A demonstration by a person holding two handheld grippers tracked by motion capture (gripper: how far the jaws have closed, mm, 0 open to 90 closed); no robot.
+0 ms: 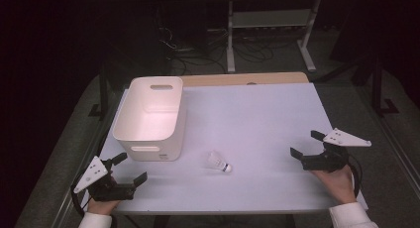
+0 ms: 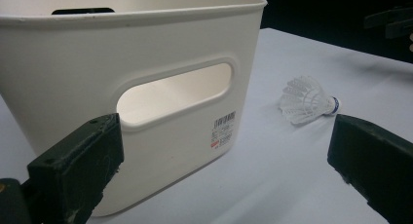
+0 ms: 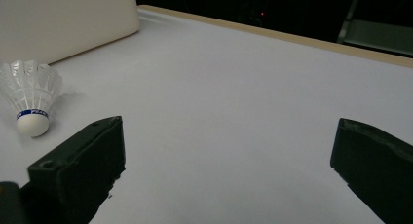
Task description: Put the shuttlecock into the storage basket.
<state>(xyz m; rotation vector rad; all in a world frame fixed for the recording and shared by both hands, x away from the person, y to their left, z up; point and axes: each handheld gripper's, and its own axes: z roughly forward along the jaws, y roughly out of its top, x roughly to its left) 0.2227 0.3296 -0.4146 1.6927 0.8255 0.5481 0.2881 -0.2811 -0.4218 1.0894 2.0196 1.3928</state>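
Note:
A white feather shuttlecock (image 1: 218, 162) lies on its side on the white table (image 1: 257, 114), its cork tip pointing right; it shows too in the left gripper view (image 2: 308, 100) and the right gripper view (image 3: 30, 96). A white plastic bin (image 1: 151, 116) with handle slots stands at the table's left, and its near wall (image 2: 146, 87) rises close ahead of the left jaws. My left gripper (image 1: 131, 169) rests open at the front left corner, near the bin. My right gripper (image 1: 306, 143) is open at the right edge, nothing between its jaws.
Beyond the table's far edge a wooden strip (image 1: 245, 79) shows, then a dark floor with cables and a white metal frame (image 1: 267, 29). The bin's corner (image 3: 63, 19) sits at the upper left of the right gripper view.

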